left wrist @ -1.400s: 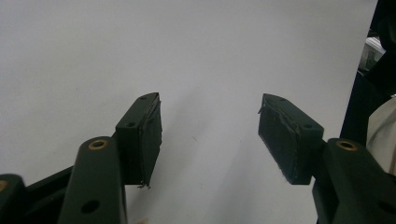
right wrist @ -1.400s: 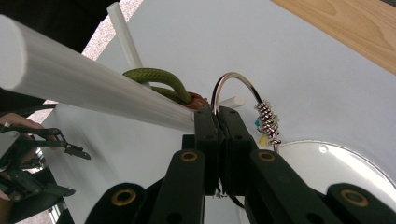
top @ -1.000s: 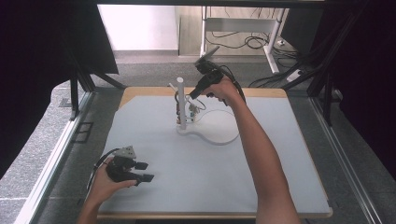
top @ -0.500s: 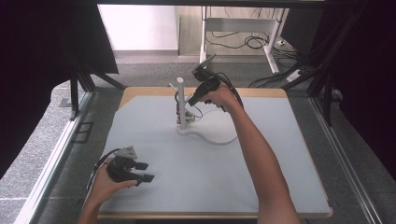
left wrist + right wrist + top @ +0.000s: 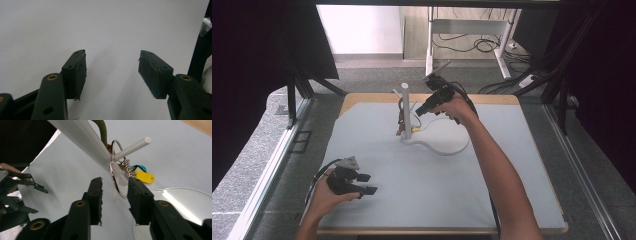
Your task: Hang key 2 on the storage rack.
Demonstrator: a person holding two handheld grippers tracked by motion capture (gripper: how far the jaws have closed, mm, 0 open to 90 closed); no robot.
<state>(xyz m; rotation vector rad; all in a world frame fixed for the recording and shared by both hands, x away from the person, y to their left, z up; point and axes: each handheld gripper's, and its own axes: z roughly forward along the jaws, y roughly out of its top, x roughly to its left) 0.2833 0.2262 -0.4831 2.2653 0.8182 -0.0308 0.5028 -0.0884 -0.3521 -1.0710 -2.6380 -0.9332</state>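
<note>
Two black claws are in use over a table (image 5: 377, 125) covered with a smooth, pale grey-white sheet; a tan wooden edge shows along the far and near sides. Near the far centre stands a white stand (image 5: 405, 111): a slim upright post on a flat, rounded, glossy white base (image 5: 447, 142), with a thin white round peg (image 5: 132, 145) projecting sideways from the post. A thin bright metal key ring (image 5: 115, 170) hangs on the peg where it meets the post; from it hang a small coiled metal spring, a yellow plastic tag (image 5: 145, 177) with a hole at one end, and a teal piece just behind the tag. An olive-green cord (image 5: 102, 130) curves past the post above the ring. The right claw (image 5: 425, 108) is held above the table just beside the post, the forearm reaching long from the near edge, the wrist angled down toward the stand. In the right gripper view its jaws stand apart, one on each side of the lower arc of the ring, not closed on it; whether a pad touches the wire cannot be told. The left claw (image 5: 363, 183) rests low at the near left of the table, held in the left hand (image 5: 324, 192), jaws spread wide with bare sheet between the worn rubber pads (image 5: 79, 72). Beyond the table lie a grey speckled floor, black curtains at both sides, and loose cables under a white desk frame.
</note>
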